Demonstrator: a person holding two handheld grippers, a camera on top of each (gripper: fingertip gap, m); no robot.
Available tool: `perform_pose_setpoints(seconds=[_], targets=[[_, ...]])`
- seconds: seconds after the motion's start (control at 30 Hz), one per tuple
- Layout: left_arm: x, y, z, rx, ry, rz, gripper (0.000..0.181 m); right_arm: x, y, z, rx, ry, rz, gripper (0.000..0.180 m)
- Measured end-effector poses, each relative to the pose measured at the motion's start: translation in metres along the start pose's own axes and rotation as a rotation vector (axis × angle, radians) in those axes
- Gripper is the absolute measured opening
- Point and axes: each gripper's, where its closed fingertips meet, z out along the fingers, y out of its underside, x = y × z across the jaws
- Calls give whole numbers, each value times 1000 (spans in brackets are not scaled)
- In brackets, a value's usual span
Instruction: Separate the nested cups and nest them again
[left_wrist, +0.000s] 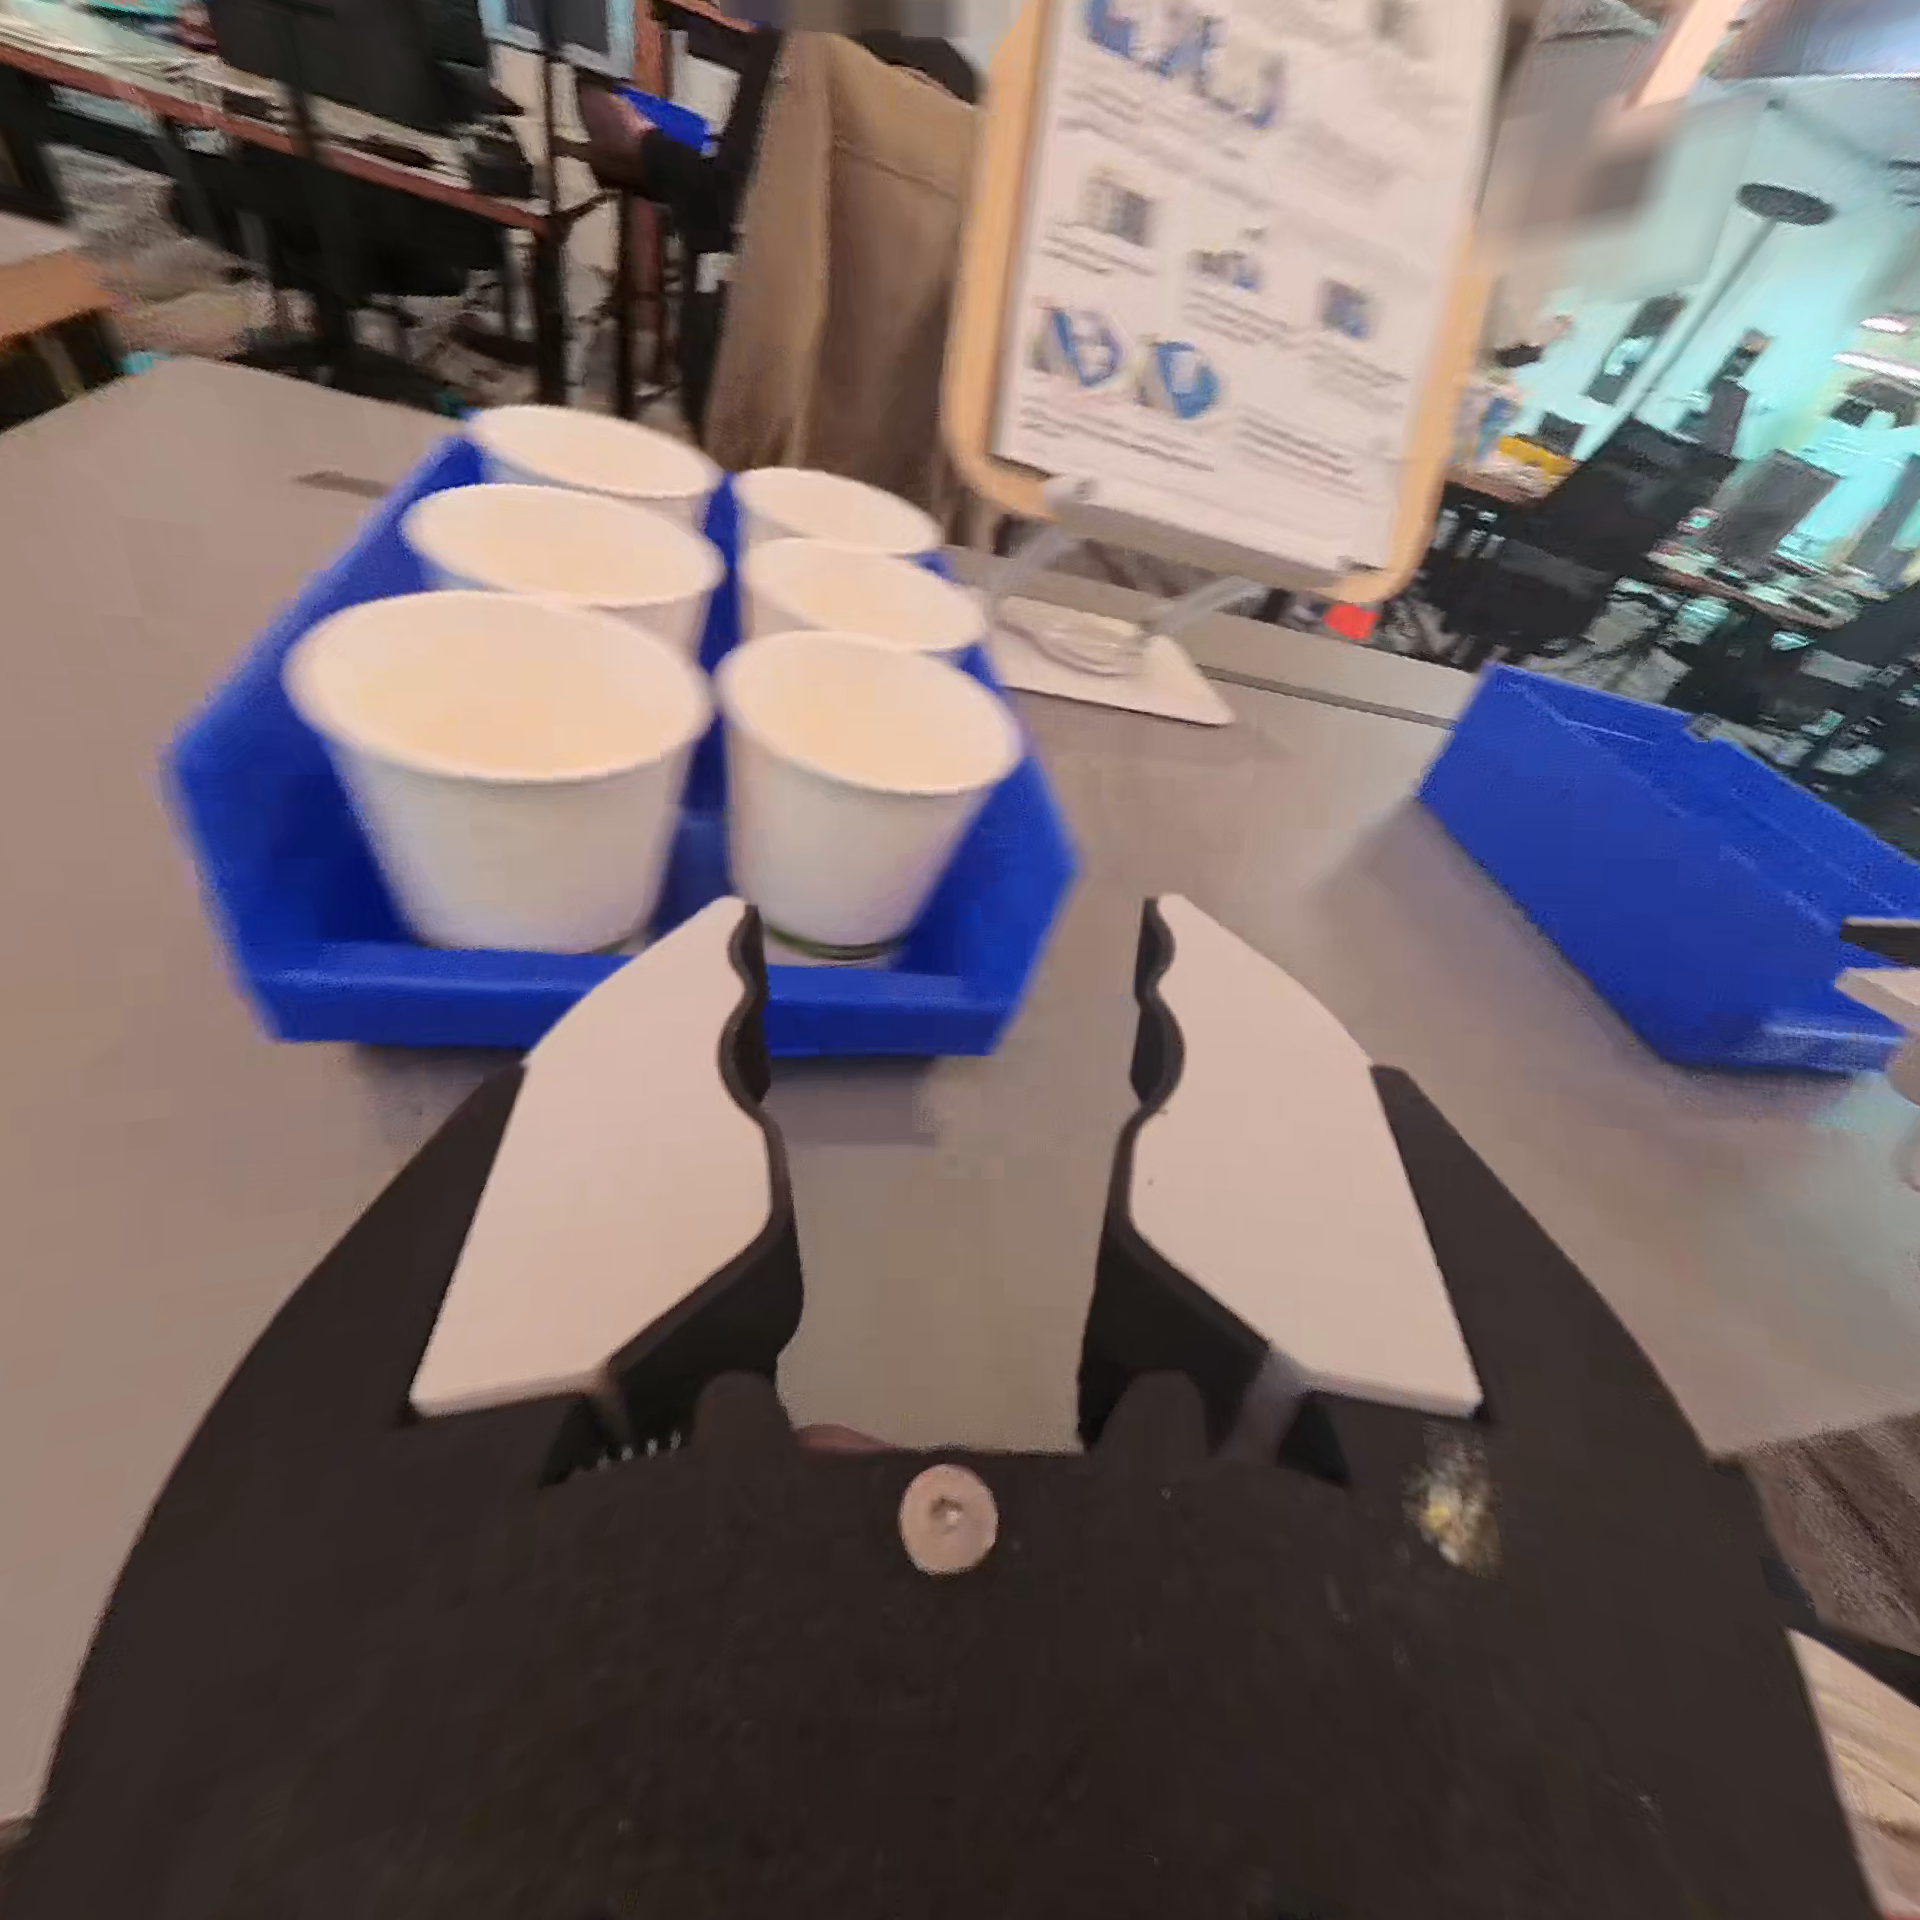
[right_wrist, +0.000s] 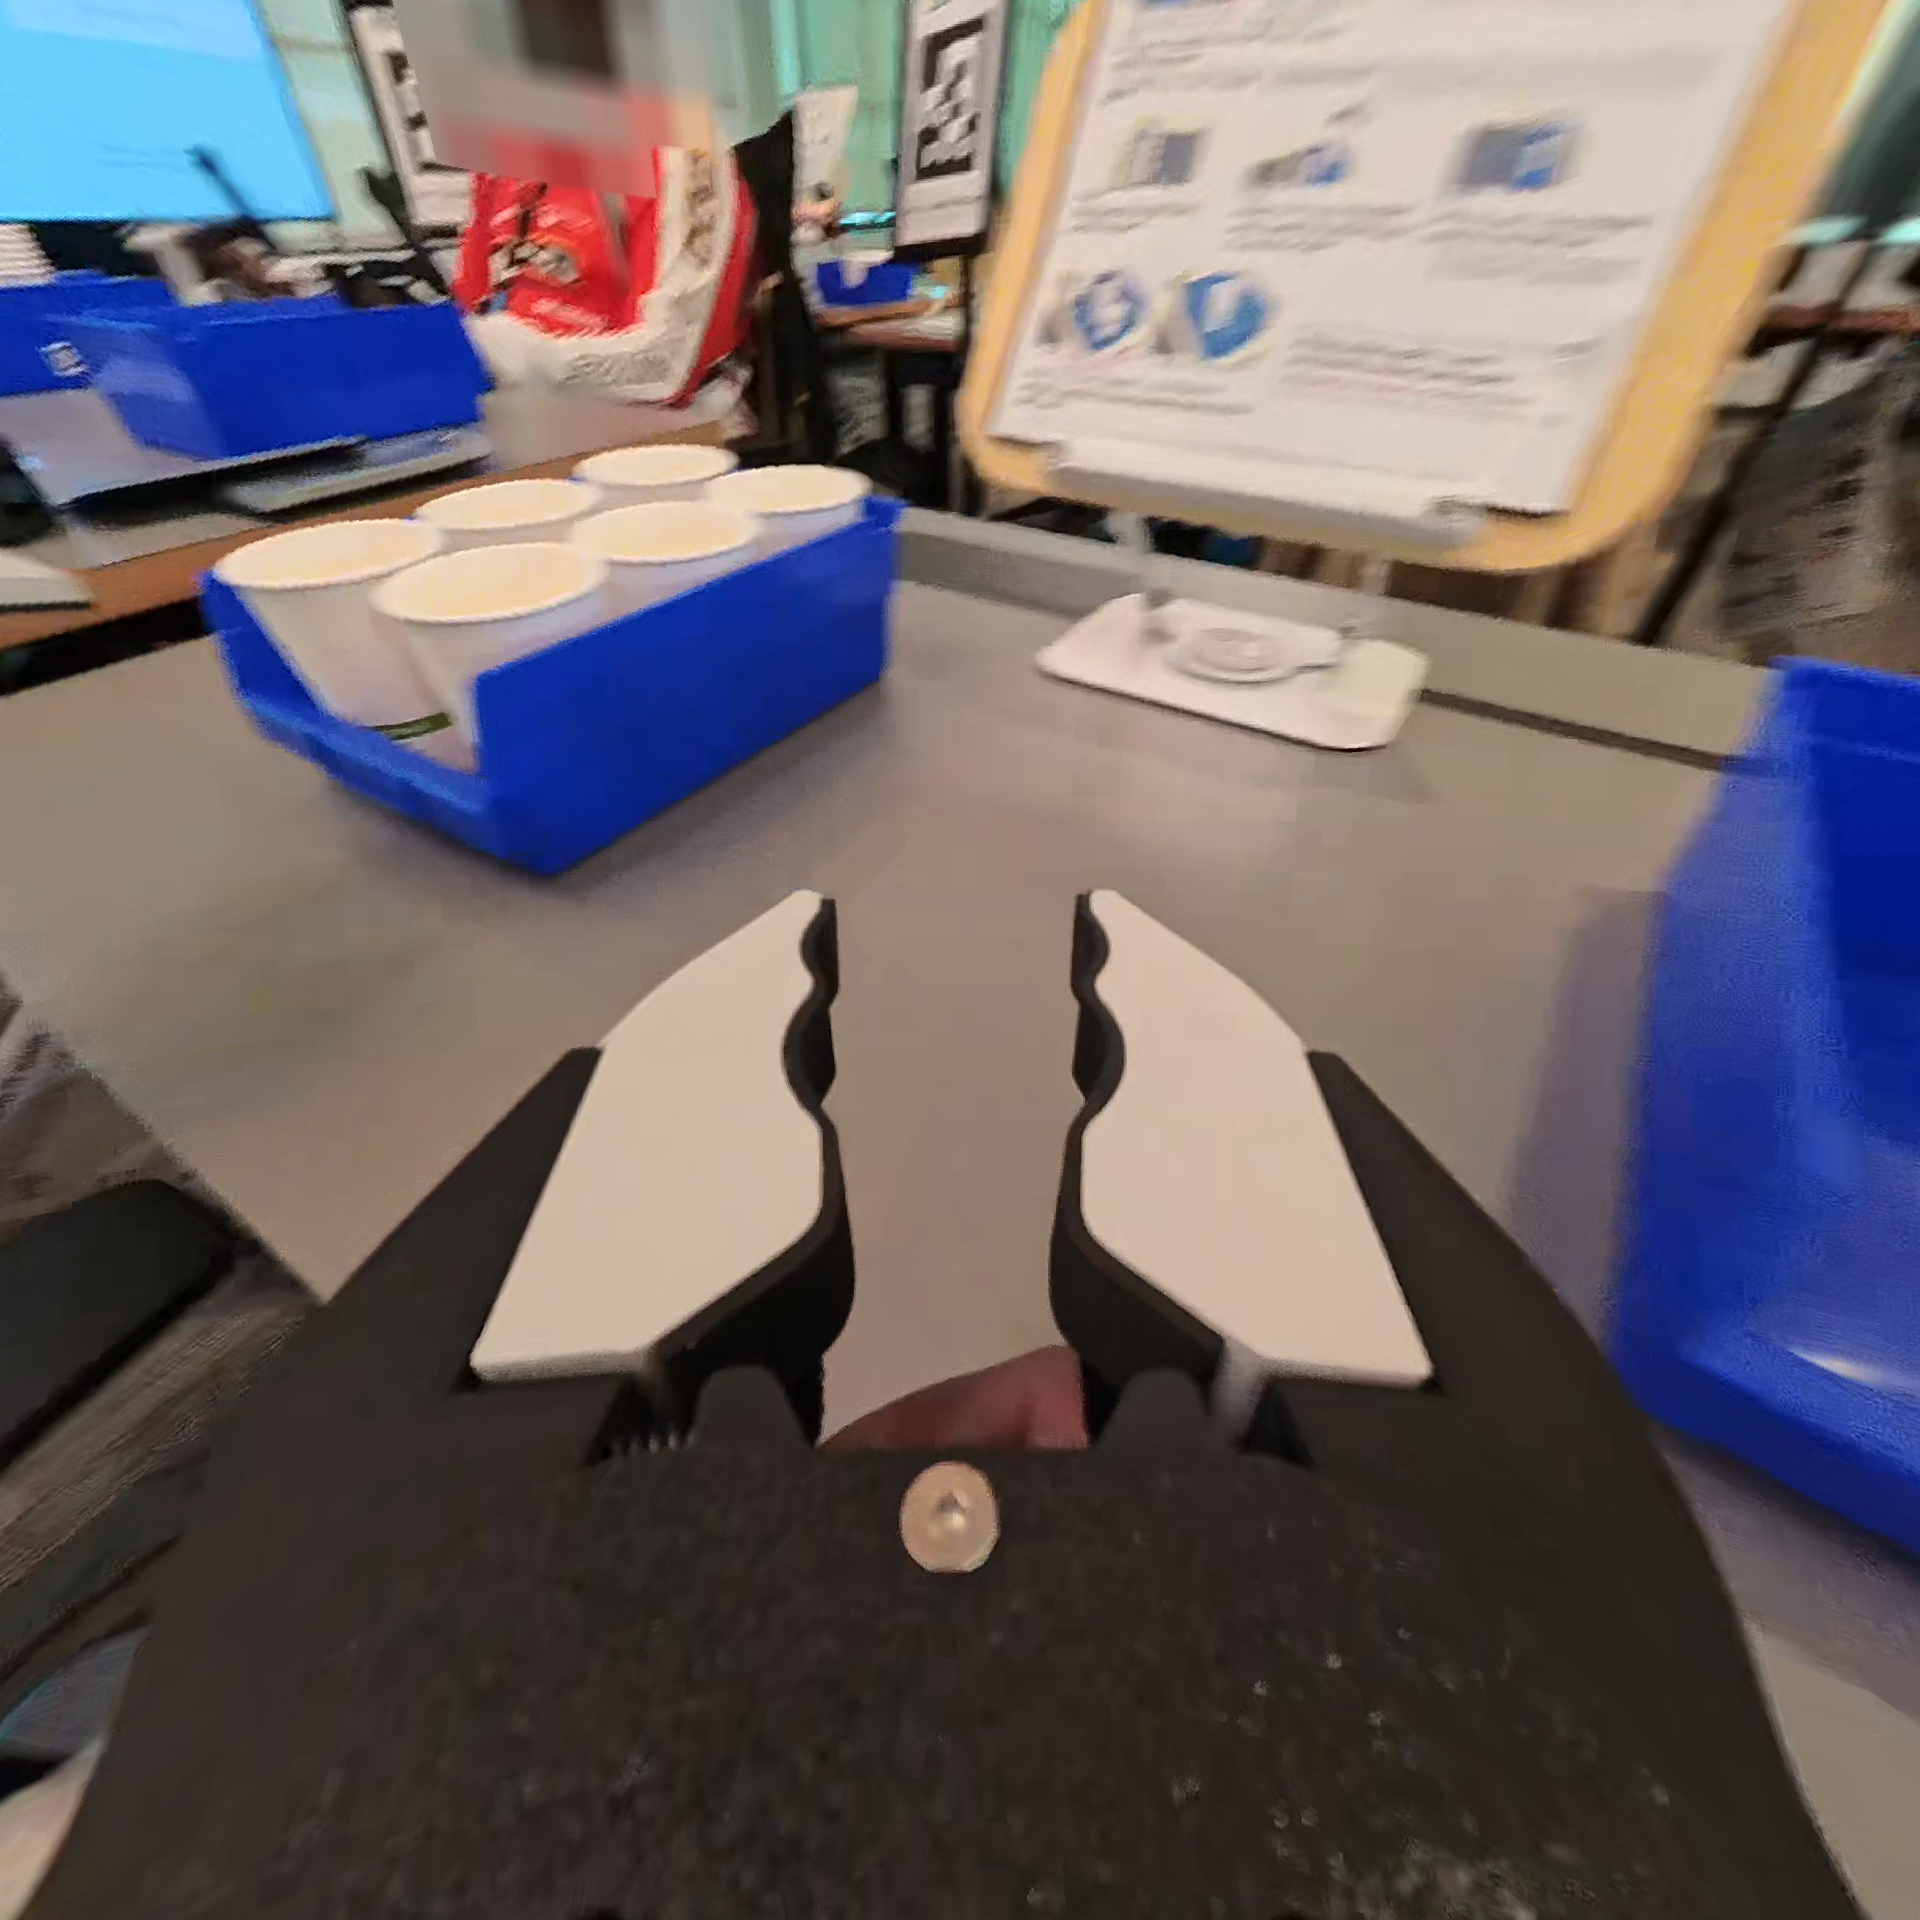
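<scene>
Grey surface (left_wrist: 156, 987): I see six white cups (left_wrist: 499, 769) standing in the blue bin (left_wrist: 623, 997). Second blue bin (right_wrist: 1766, 1195): interior visible in right view only. Left gripper (left_wrist: 943, 914) and right gripper (right_wrist: 951, 909) fingers released, holding nothing.

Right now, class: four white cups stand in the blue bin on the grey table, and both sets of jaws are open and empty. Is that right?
Not quite: the blue bin holds six white cups, in two rows of three, as the left wrist view shows. The rest stands: grey table, both sets of jaws open and empty.
</scene>
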Motion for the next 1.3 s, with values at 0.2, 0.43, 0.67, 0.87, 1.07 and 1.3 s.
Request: perform_pose_setpoints(seconds=[0.2,0.43,0.67,0.87,1.07,1.3], targets=[[102,27,20,-3,65,122,63,73,44,-50,-37,92,122,48],[107,84,38,-72,53,104,61,89,64,-76,-43,88,110,52],[74,84,41,-69,-25,128,61,81,73,-70,-71,30,205,47],[19,61,59,-113,-76,145,68,66,82,-63,-108,25,123,44],[-26,40,91,-149,-151,252,70,66,79,-64,-97,22,126,42],[-38,38,124,-211,-140,285,82,65,85,-61,-122,-2,151,40]])
